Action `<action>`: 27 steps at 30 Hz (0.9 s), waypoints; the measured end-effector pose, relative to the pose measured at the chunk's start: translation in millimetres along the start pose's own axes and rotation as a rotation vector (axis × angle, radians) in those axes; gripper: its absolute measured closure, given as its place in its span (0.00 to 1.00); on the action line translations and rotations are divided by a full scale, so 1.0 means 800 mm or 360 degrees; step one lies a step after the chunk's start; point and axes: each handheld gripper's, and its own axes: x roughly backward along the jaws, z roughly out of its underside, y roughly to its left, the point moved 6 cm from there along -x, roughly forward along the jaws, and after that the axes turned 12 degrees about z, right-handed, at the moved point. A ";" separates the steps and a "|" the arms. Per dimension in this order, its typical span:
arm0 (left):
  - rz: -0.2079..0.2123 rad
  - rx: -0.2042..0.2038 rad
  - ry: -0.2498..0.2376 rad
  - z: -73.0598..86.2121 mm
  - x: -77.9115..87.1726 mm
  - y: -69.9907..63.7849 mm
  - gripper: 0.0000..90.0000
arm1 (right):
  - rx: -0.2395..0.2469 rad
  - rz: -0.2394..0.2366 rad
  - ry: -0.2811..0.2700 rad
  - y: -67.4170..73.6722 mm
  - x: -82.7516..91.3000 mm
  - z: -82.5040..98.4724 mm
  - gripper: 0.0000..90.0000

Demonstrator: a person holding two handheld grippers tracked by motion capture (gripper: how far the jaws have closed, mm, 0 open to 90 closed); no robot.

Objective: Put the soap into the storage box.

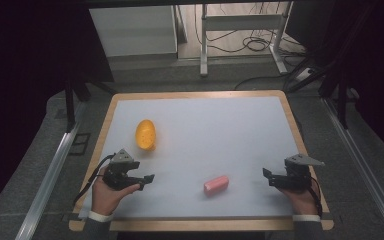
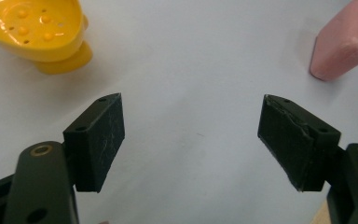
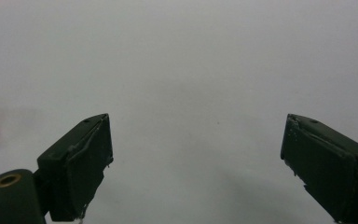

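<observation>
Overhead, a person's two hands rest at the near edge of a white mat (image 1: 205,130) laid on a wooden table (image 1: 100,145), each holding a black two-jaw gripper. At lower left, the left gripper (image 1: 147,180) points toward the mat's middle, its jaws spread wide with nothing between them; its own view shows bare mat between the two black pads (image 2: 103,140). At lower right, the right gripper (image 1: 267,176) faces inward across the mat, jaws likewise wide apart and empty, the pads (image 3: 86,163) framing only white surface.

Two objects lie on the mat. A yellow dish (image 1: 145,134), oval with small holes in its floor, sits upright just beyond the left gripper, near the mat's left side. A pink block (image 1: 216,184), rounded at the corners, lies flat and slightly angled near the front edge, between the two grippers and well apart from the dish. Neither gripper touches either object. Behind the table, cables trail across the floor beneath a white stand.
</observation>
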 end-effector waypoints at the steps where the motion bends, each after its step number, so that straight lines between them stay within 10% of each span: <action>1: 0.0006 -0.0012 0.0009 -0.003 0.001 -0.002 0.26 | -0.0003 0.0006 -0.0002 -0.001 0.001 0.002 0.10; 27: 0.0082 -0.0161 0.0119 -0.039 -0.017 -0.040 0.26 | 0.0041 0.0024 0.0030 0.003 0.001 0.007 0.11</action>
